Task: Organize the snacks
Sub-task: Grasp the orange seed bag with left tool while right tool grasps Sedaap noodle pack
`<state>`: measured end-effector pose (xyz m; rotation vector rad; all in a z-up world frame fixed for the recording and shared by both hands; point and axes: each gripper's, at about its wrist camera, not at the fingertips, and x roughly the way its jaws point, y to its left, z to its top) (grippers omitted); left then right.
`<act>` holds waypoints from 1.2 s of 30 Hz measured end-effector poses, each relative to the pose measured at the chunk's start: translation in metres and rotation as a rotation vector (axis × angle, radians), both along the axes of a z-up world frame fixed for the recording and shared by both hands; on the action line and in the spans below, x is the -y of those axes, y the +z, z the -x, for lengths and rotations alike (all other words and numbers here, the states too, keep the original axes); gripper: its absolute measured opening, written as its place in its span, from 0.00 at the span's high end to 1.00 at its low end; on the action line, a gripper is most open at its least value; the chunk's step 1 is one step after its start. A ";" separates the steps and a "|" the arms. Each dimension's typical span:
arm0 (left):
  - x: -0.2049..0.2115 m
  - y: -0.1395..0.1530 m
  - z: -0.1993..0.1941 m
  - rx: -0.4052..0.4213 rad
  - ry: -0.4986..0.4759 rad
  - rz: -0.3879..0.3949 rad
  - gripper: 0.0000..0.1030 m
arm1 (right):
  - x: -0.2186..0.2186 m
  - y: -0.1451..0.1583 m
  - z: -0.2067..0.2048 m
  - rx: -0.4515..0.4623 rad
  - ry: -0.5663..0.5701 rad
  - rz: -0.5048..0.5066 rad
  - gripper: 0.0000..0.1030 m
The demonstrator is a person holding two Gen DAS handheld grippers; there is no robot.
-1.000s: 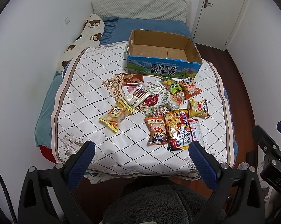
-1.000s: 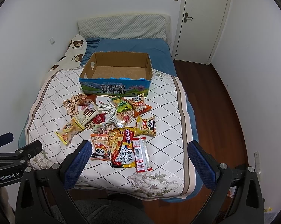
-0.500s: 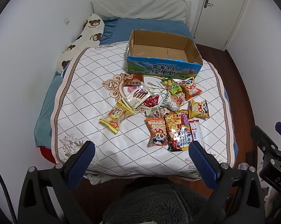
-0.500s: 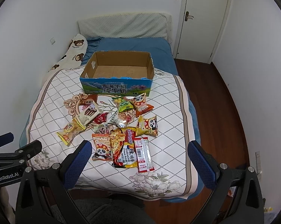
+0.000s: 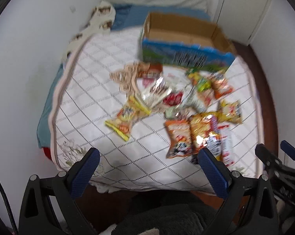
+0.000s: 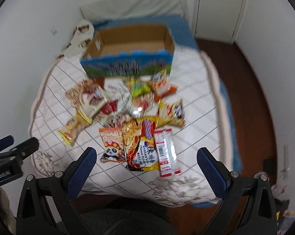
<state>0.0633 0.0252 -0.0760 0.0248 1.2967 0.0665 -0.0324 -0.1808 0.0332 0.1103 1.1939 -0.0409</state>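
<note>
Both wrist views, motion-blurred. A bed covered by a white quilt [image 6: 196, 105] with a dark diamond grid carries a loose cluster of snack packets [image 6: 135, 121] near its middle. Behind the cluster, toward the headboard, stands an open cardboard box [image 6: 128, 66] with a blue-and-green printed front; its interior shows only bare cardboard. The nearest packets in the right wrist view are an orange panda-print packet [image 6: 111, 146], a large yellow-and-orange noodle packet [image 6: 140, 146] partly overlapping it, and a red-and-white sachet [image 6: 166, 152] touching the noodle packet's right edge. A yellow-edged packet [image 5: 124, 120] lies apart at the left of the cluster.

The left gripper [image 5: 149, 168] and the right gripper [image 6: 145, 168] each hang above the foot of the bed with blue-padded fingers spread wide and nothing between them; neither touches a packet. Each gripper's black frame appears at the edge of the other's view.

Surroundings: a bear-print pillow [image 5: 100, 17] against the left wall, a pale pillow [image 6: 139, 2] at the head, a white door [image 6: 218, 7], dark wooden floor [image 6: 251, 98] to the right. Dark fleecy fabric [image 5: 167, 219] fills the bottom centre below the grippers.
</note>
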 end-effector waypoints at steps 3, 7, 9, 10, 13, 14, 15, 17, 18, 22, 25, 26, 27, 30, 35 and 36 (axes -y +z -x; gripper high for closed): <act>-0.005 -0.042 -0.015 -0.073 0.014 -0.028 0.00 | 0.004 -0.062 -0.025 -0.087 -0.008 -0.038 0.00; -0.012 -0.097 -0.032 -0.189 0.039 -0.020 0.00 | 0.002 -0.142 -0.054 -0.215 -0.014 -0.133 0.03; -0.015 -0.118 -0.037 -0.227 0.060 -0.010 0.00 | -0.002 -0.171 -0.063 -0.252 -0.006 -0.147 0.03; -0.016 -0.126 -0.039 -0.240 0.066 -0.013 0.00 | -0.006 -0.190 -0.068 -0.273 0.002 -0.155 0.03; -0.016 -0.146 -0.044 -0.279 0.079 -0.006 0.00 | -0.015 -0.234 -0.078 -0.330 0.011 -0.129 0.03; -0.015 -0.151 -0.046 -0.290 0.079 0.003 0.00 | -0.018 -0.242 -0.079 -0.330 0.020 -0.108 0.03; -0.012 -0.155 -0.046 -0.299 0.076 0.013 0.00 | -0.020 -0.250 -0.081 -0.332 0.031 -0.102 0.03; -0.006 -0.161 -0.047 -0.311 0.070 0.014 0.00 | -0.020 -0.258 -0.082 -0.329 0.040 -0.125 0.11; -0.002 -0.164 -0.047 -0.317 0.061 0.023 0.00 | -0.020 -0.259 -0.081 -0.322 0.042 -0.121 0.14; 0.018 -0.176 -0.051 -0.340 0.026 0.060 0.00 | -0.006 -0.260 -0.074 -0.330 -0.028 -0.073 0.15; 0.031 -0.189 -0.057 -0.357 0.010 0.102 0.00 | 0.005 -0.268 -0.068 -0.348 -0.058 -0.078 0.15; 0.035 -0.195 -0.059 -0.361 0.009 0.117 0.00 | 0.006 -0.271 -0.066 -0.354 -0.057 -0.077 0.15; 0.039 -0.206 -0.063 -0.376 0.015 0.134 0.00 | 0.006 -0.274 -0.064 -0.358 -0.051 -0.074 0.15; 0.046 -0.238 -0.071 -0.455 0.035 0.198 0.01 | 0.002 -0.287 -0.059 -0.349 -0.035 -0.058 0.15; 0.052 -0.253 -0.069 -0.433 0.012 0.126 0.24 | -0.015 -0.298 -0.041 -0.340 -0.026 -0.016 0.14; 0.050 -0.250 -0.066 -0.415 -0.012 0.106 0.28 | -0.019 -0.303 -0.039 -0.342 -0.023 -0.004 0.14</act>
